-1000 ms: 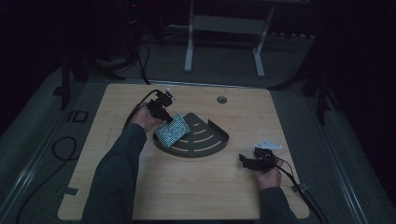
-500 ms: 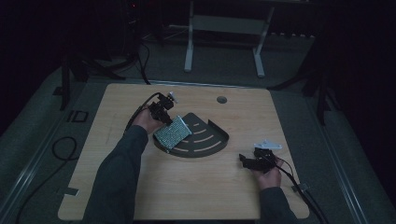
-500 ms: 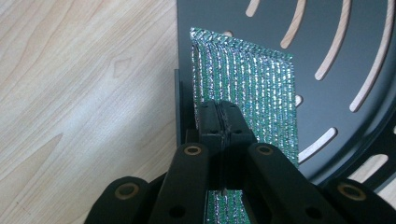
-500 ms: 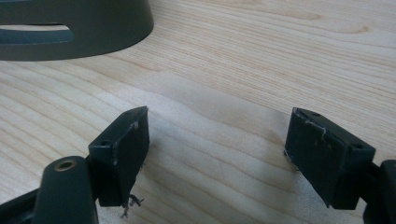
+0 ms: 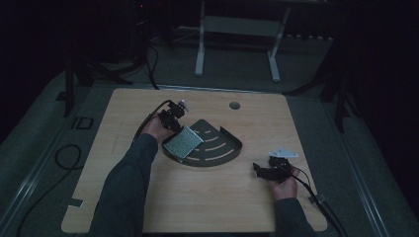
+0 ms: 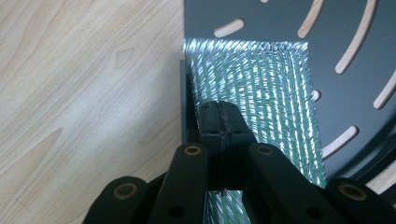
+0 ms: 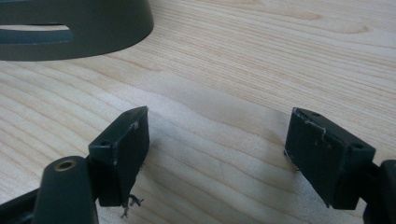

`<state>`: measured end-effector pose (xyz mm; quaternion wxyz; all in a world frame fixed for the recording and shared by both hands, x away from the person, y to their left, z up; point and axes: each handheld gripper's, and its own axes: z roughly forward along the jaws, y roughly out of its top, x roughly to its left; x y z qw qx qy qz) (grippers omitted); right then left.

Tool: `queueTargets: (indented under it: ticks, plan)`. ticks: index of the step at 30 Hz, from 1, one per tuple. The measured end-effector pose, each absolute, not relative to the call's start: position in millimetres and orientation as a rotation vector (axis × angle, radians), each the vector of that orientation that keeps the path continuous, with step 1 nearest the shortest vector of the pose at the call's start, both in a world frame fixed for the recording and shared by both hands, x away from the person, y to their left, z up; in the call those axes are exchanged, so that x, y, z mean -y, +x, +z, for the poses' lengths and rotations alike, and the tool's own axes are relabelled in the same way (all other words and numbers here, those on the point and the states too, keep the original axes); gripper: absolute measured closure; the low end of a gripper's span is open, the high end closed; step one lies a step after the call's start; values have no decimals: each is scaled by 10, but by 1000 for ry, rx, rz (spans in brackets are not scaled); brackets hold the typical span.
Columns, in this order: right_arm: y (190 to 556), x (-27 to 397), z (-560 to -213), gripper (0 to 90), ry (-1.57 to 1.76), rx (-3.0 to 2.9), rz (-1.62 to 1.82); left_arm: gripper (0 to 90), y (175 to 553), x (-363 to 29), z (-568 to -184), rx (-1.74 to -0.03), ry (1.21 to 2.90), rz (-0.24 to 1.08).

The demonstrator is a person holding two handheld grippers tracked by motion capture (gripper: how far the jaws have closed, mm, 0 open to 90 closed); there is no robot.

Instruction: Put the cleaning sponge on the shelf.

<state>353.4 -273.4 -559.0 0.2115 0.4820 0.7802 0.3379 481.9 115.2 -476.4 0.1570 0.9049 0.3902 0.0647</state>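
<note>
Room I saw was dim | light wooden table point(image 5: 197, 197) with round hole point(image 5: 234, 105) near its far edge | grey floor point(image 5: 39, 148) | white frame legs point(image 5: 237, 44) beyond far edge | cable point(image 5: 64, 158) off left edge

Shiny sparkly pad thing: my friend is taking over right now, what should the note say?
Left hand-held gripper: shut on the shiny pad's edge, holding it over the left end of the dark slotted tray.
Right hand-held gripper: open, holding nothing, low over the wooden table, right of the tray.
Done: pad gripped and brought to the tray.
Left: probably lay the pad in the tray and let go.
</note>
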Motion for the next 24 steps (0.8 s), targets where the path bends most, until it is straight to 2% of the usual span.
queueTargets:
  ticks: [7,15,24]
  plan:
    - [3534,2734,-5590,212,1339,-2167,939,886,4812,-1179,-4749,-1122,2581,186]
    - [3533,2734,-5590,212,1340,-2167,939,750,4808,-1247,-4704,-1144,2547,173]
    - [3533,2734,-5590,212,1340,-2167,939,653,4758,-1425,-4619,-1201,2473,218]
